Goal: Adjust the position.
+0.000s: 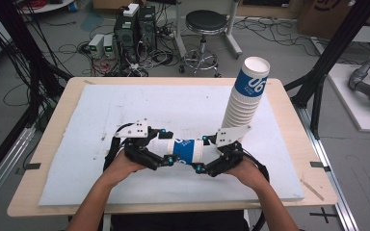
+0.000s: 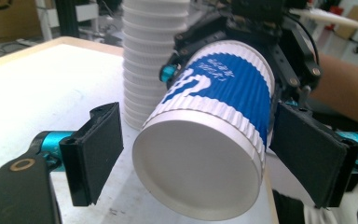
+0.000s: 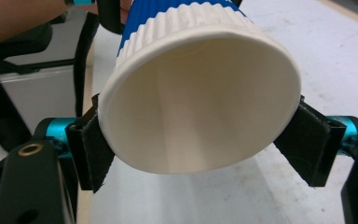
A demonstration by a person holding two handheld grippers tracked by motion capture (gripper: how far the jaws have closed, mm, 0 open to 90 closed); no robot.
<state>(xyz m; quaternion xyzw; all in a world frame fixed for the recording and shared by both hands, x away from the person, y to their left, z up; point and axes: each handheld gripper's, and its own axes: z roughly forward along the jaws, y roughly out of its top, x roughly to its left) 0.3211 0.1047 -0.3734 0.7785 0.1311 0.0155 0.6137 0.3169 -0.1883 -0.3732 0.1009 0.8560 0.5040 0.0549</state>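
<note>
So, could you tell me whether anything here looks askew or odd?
The tall cup stack at the table's far right leans toward the right instead of standing straight. The blue-and-white cup held sideways between the grippers looks undamaged.

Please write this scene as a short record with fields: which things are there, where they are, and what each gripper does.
cup: blue and white paper cup, lying level between the two grippers above the table
cup base: towards the left gripper
cup mouth: towards the right gripper
left gripper: open, jaws on both sides of the base, left jaw clearly apart from it
right gripper: shut on the cup, jaws pressing its rim
stack: tall stack of cups, upright on the white board, behind the right gripper
</note>
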